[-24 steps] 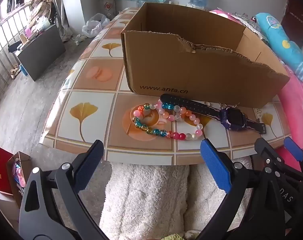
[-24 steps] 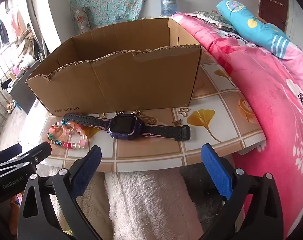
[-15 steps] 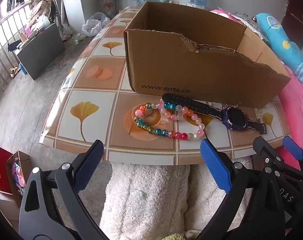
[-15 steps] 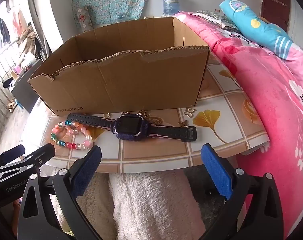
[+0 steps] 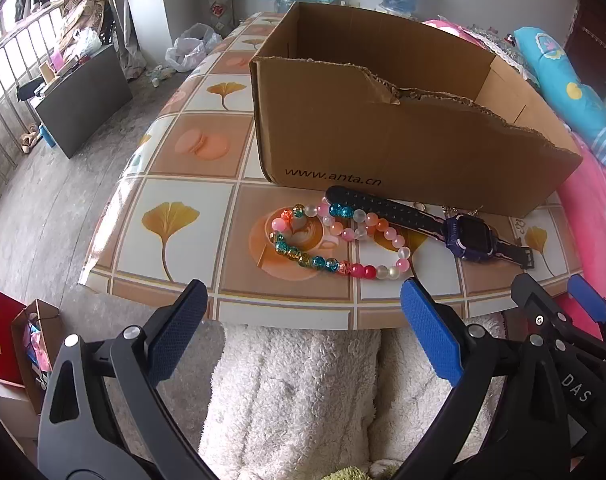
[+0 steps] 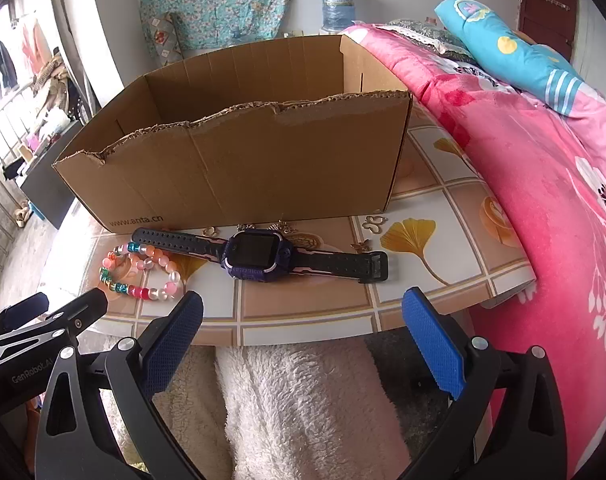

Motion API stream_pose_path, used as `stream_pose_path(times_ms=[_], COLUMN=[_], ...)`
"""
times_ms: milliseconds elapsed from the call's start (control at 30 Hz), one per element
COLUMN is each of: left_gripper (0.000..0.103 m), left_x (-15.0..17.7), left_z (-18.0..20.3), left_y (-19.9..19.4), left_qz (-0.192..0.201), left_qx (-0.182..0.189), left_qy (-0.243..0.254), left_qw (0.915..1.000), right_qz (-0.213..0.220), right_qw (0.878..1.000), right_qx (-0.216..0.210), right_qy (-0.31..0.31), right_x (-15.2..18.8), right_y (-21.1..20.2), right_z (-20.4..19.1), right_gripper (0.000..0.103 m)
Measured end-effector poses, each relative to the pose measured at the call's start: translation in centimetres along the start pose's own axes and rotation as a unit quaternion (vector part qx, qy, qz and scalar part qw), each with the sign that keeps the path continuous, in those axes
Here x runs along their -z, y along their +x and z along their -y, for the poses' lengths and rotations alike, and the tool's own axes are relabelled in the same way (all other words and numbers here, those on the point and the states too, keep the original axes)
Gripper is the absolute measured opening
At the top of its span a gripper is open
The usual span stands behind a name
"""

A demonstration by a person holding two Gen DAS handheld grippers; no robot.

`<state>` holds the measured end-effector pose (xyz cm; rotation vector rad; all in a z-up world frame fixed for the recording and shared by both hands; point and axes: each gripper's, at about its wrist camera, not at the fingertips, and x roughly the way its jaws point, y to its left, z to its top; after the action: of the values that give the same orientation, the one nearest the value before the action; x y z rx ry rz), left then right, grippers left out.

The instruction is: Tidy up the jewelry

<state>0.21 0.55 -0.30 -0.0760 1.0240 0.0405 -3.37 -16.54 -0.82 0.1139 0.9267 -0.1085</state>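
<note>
A colourful bead bracelet (image 5: pixel 335 240) (image 6: pixel 143 272) lies on the tiled table (image 5: pixel 191 184), just in front of an open cardboard box (image 5: pixel 383 128) (image 6: pixel 243 160). Beside it lies a purple watch (image 5: pixel 469 236) (image 6: pixel 259 254) with a black strap. Small gold trinkets (image 6: pixel 373 222) sit by the box's front wall. My left gripper (image 5: pixel 303 312) hangs open before the table edge, below the bracelet. Open too, my right gripper (image 6: pixel 303 316) hovers below the watch. Neither holds anything.
A pink flowered bedcover (image 6: pixel 543 200) and a blue pillow (image 6: pixel 515 60) flank the table on the right. White fleece-clad legs (image 5: pixel 295 392) lie under both grippers. On the left are a dark cabinet (image 5: pixel 83 96), a window railing and red bags (image 5: pixel 3 336).
Both grippers have edged forward toward the table; the box, watch and bracelet look slightly nearer. Both stay open and nothing on the table has moved.
</note>
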Motion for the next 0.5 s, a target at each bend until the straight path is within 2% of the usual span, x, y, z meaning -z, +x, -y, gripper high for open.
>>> stream_pose_path(times_ms=[500], left_gripper=[0.094], left_x=[0.08], left_z=[0.30], left_y=[0.38], left_qz=[-0.005], left_qx=[-0.002], left_qy=[-0.001], left_qw=[1.0000], right_qz=[-0.003], right_qw=[1.000], right_qx=[0.000], right_qy=[0.006], right_x=[0.17], right_y=[0.31], right_z=[0.35], right_gripper=[0.097])
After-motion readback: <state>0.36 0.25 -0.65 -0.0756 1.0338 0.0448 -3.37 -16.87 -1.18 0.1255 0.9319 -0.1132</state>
